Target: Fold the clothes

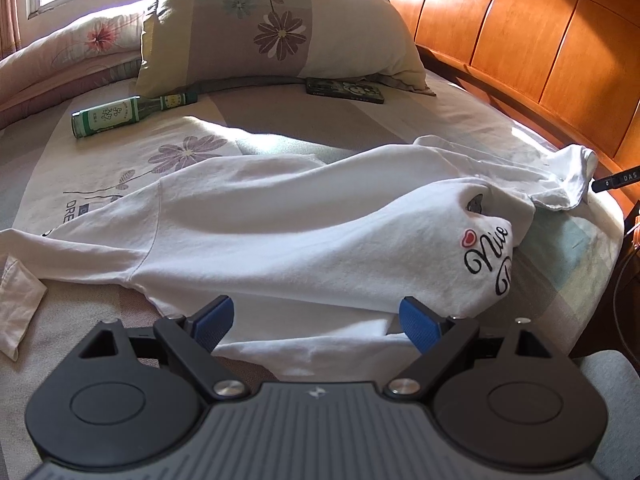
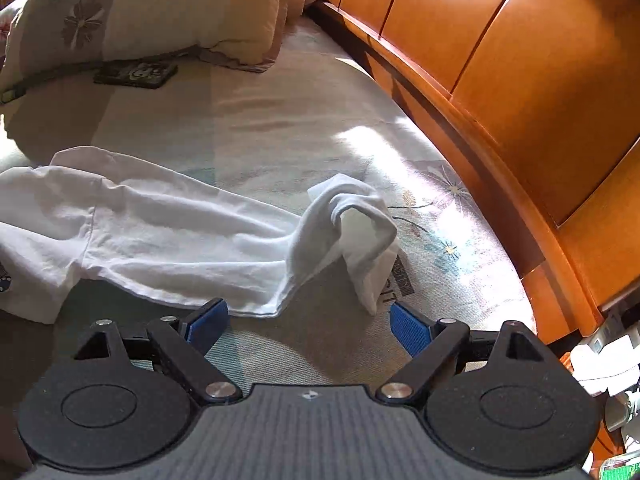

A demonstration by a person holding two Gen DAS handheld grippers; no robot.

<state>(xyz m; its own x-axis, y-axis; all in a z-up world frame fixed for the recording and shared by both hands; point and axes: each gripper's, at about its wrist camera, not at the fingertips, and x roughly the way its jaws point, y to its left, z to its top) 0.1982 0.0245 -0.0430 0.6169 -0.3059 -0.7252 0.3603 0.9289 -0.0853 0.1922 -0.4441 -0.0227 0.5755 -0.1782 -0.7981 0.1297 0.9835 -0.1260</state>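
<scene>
Left gripper (image 1: 316, 322) spread wide and empty over the near hem of a white shirt (image 1: 280, 232) lying crumpled across the bed (image 1: 360, 120), right gripper (image 2: 308, 322) likewise wide, holding nothing, the shirt's twisted sleeve (image 2: 352, 232) just beyond its fingertips, apart from them.

One white shirt (image 1: 260, 232), two pillows (image 1: 280, 28), one bottle (image 1: 120, 114).

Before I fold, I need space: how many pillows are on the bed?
2: the big floral pillow behind the green bottle, and another by the window. More may be hidden.
</scene>
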